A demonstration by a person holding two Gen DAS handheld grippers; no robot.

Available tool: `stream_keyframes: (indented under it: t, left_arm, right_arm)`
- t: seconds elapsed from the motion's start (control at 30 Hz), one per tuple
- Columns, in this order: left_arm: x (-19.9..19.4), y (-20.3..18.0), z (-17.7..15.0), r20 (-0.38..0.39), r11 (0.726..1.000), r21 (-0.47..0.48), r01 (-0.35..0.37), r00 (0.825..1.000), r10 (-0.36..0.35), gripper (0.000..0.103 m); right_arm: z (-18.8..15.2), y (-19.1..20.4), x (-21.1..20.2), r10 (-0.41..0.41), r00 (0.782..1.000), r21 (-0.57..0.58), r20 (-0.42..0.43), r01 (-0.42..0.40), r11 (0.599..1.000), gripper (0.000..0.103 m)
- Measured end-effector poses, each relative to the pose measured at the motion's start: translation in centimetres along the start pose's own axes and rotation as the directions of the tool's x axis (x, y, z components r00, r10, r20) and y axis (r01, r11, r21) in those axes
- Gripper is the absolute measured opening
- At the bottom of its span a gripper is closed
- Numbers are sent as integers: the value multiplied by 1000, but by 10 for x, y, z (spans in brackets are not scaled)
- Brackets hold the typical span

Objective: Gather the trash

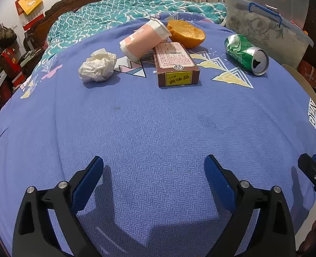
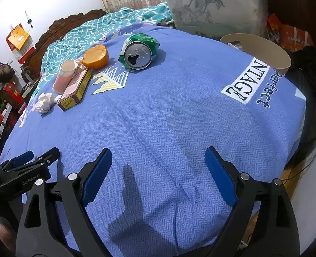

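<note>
Trash lies on a blue bedsheet (image 1: 158, 128): a crumpled white tissue (image 1: 98, 65), a pink paper cup (image 1: 144, 39) on its side, a brown box (image 1: 175, 64), half an orange peel (image 1: 187, 33) and a crushed green can (image 1: 246, 53). In the right wrist view they lie far left: tissue (image 2: 45, 105), cup (image 2: 66, 75), box (image 2: 75, 91), peel (image 2: 96, 56), can (image 2: 138, 51). A beige bin (image 2: 271, 49) stands at the bed's right edge. My left gripper (image 1: 153, 167) and right gripper (image 2: 158, 158) are open and empty, near the bed's front.
A clear storage box with a blue handle (image 2: 218, 10) stands behind the bin. A teal quilt (image 1: 115, 10) and a carved wooden headboard (image 1: 57, 6) lie beyond the trash. Cluttered shelves (image 1: 1, 64) are at the left.
</note>
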State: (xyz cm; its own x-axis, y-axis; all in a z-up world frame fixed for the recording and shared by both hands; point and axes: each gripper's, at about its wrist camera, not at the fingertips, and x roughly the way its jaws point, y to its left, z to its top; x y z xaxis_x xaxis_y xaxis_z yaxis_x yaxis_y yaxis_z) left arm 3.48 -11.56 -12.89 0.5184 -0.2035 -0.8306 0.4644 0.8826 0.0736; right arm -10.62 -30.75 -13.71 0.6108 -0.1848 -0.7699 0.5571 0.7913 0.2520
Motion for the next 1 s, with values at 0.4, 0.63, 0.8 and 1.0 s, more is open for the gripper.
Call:
stream_keyframes:
  t: [0.4, 0.63, 0.8, 1.0]
  left_arm:
    - [2, 3, 0, -14, 1000, -18, 15, 1000, -16, 94]
    - [3, 5, 0, -22, 999, -29, 31, 999, -31, 94]
    - [4, 6, 0, -25, 999, -36, 38, 999, -39, 94]
    - [4, 6, 0, -26, 999, -36, 39, 999, -40, 94]
  right_arm:
    - [0, 1, 1, -4, 1000, -8, 2, 4, 1000, 89]
    - [0, 1, 2, -9, 1000, -13, 2, 9, 1000, 90]
    - [0, 1, 1, -13, 1000, -17, 2, 13, 1000, 90]
    - [-1, 2, 2, -17, 1000, -20, 3, 17, 1000, 90]
